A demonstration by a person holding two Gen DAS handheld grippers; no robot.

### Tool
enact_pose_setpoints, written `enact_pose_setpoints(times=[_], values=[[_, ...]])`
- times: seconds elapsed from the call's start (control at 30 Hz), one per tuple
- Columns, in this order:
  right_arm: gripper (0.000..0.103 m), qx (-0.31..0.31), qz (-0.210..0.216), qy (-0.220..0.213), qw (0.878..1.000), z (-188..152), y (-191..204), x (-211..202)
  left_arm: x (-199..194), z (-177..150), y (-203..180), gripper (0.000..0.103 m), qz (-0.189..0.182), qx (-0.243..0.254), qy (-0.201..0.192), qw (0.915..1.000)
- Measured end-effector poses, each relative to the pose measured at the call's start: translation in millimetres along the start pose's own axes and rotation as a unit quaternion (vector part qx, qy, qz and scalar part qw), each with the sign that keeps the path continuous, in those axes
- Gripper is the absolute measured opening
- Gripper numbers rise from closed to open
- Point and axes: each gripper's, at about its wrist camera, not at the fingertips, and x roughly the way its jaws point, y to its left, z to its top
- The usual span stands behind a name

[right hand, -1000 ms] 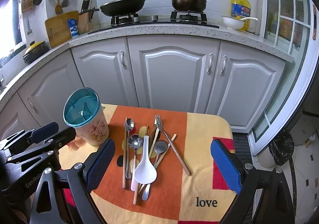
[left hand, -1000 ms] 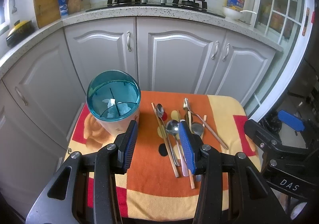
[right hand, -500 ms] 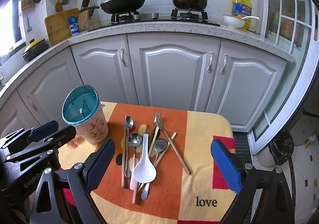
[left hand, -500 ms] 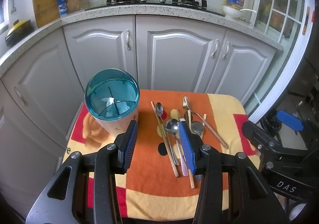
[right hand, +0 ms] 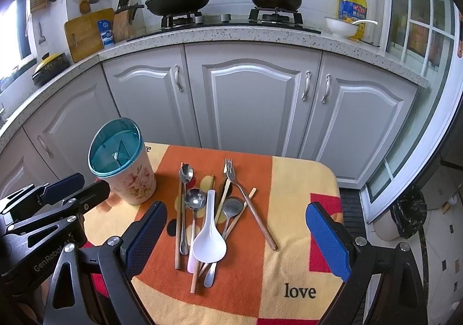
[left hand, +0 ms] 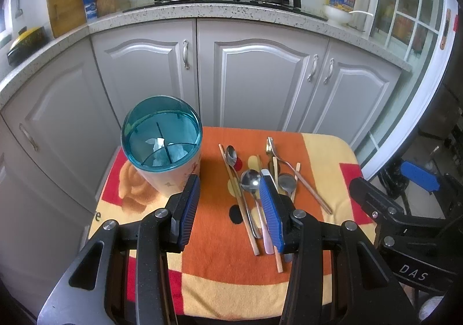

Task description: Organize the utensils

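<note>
A floral utensil holder with a teal divided top (left hand: 161, 146) (right hand: 121, 161) stands at the table's far left. Beside it on the orange cloth lie several utensils: metal spoons (right hand: 185, 177), a fork (right hand: 231, 171), wooden chopsticks (right hand: 179, 223) and a white soup spoon (right hand: 209, 241). My left gripper (left hand: 230, 210) is open and empty, hovering above the cloth between the holder and the utensils. My right gripper (right hand: 237, 235) is wide open and empty, above the near end of the utensil pile.
The small table is covered by an orange, yellow and red cloth (right hand: 292, 180). Grey kitchen cabinets (right hand: 254, 99) stand close behind it, with a stove, wok and pot on the counter above. A glass door (right hand: 416, 35) is at the right.
Both grippers have edged slightly forward and higher over the table. Their jaws have not changed, and nothing on the table has moved.
</note>
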Motion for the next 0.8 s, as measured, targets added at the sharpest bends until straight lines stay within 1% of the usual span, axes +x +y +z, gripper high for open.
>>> enact_pose_setpoints(times=[0.8], values=[[0.096, -0.011, 0.005, 0.015, 1.000, -6, 2, 15, 15, -6, -2, 0.042, -0.003, 0.000, 0.019, 0.9998]])
